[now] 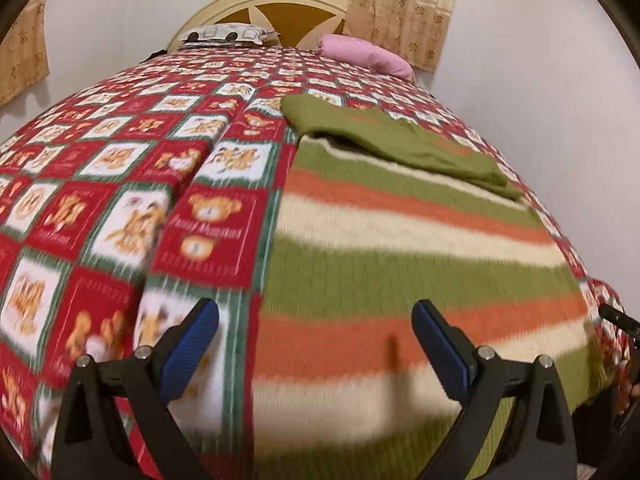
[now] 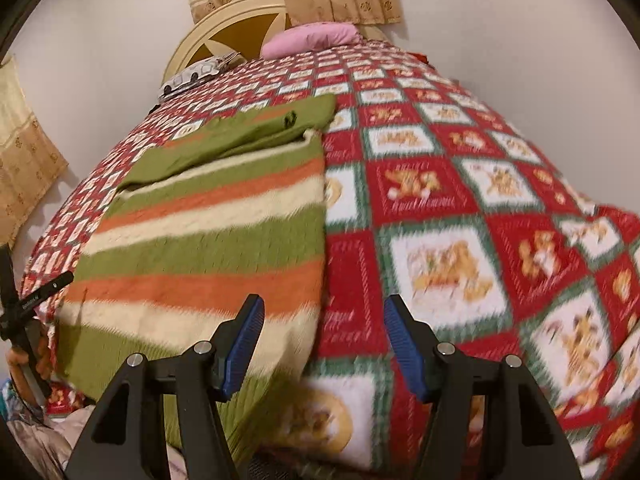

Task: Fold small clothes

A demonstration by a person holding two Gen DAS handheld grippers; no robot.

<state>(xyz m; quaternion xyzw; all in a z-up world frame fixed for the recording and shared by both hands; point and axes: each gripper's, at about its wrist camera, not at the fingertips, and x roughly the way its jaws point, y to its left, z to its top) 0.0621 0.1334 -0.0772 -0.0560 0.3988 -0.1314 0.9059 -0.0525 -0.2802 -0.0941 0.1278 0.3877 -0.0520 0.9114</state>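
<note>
A bed fills both views, spread with a red, white and green bear-print quilt (image 1: 100,208) that runs back to a cream headboard (image 1: 260,4), with beige curtains (image 1: 404,8) hanging on the pale wall behind. At the left of the pillow end lies a grey-patterned pillow (image 1: 224,34), and to its right a pink pillow (image 1: 364,54).

The left gripper (image 1: 316,344) hangs over the near left edge of the striped knit garment (image 1: 400,248), jaws spread wide and gripping nothing. The right gripper (image 2: 324,340) hangs over the garment's right edge, jaws likewise parted and empty. Each seems placed at its own side, probably ready to take an edge for the next fold.

The garment lies flat on the quilt, near the bed's front edge, in bands of olive green, orange and cream, its sides straight as though already folded in. A plain olive green cloth (image 1: 400,140) lies across its far end, rumpled into loose creases.
</note>
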